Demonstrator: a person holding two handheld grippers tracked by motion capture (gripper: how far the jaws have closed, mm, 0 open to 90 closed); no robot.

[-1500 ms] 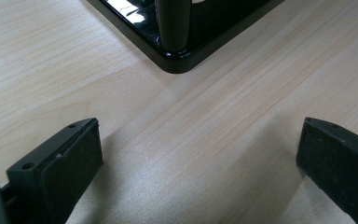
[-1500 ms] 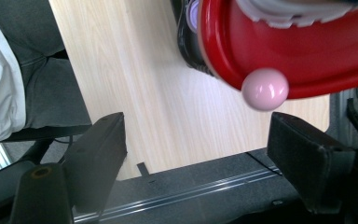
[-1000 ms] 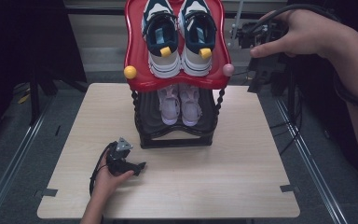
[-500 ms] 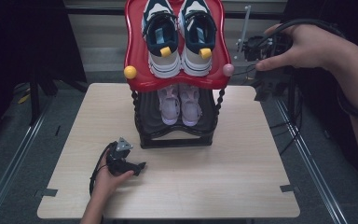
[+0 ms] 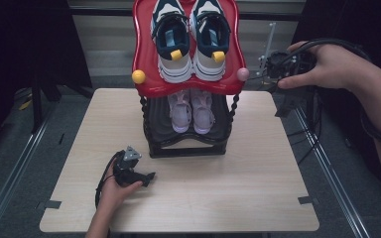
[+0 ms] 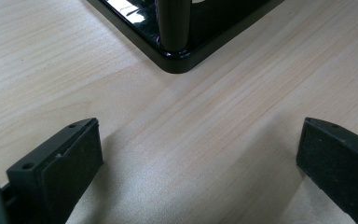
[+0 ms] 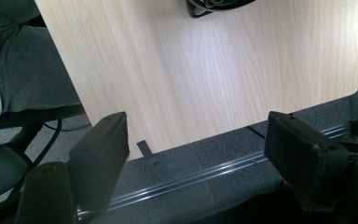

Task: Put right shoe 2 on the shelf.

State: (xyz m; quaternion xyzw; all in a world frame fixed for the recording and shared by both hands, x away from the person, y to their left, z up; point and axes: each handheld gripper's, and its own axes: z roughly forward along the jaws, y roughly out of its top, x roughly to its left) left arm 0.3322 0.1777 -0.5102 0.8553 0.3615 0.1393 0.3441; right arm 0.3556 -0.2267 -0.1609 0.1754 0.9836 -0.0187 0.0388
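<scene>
The worktop (image 5: 258, 188) is pale wood-look laminate, matt, with a fine straight grain – smooth all over. The rack's base (image 6: 177, 60) looks like black plastic, highly glossy and mirror-like, and its red tray (image 5: 146, 79) is shiny plastic too. The tongs' pads (image 6: 81, 161) are matt black with a slightly rough, rubbery face – the sneakers (image 5: 191, 42) look of cloth and smooth synthetic.

Red shelf (image 5: 146, 74) hides the pink shoes' (image 5: 192, 111) heels.
</scene>
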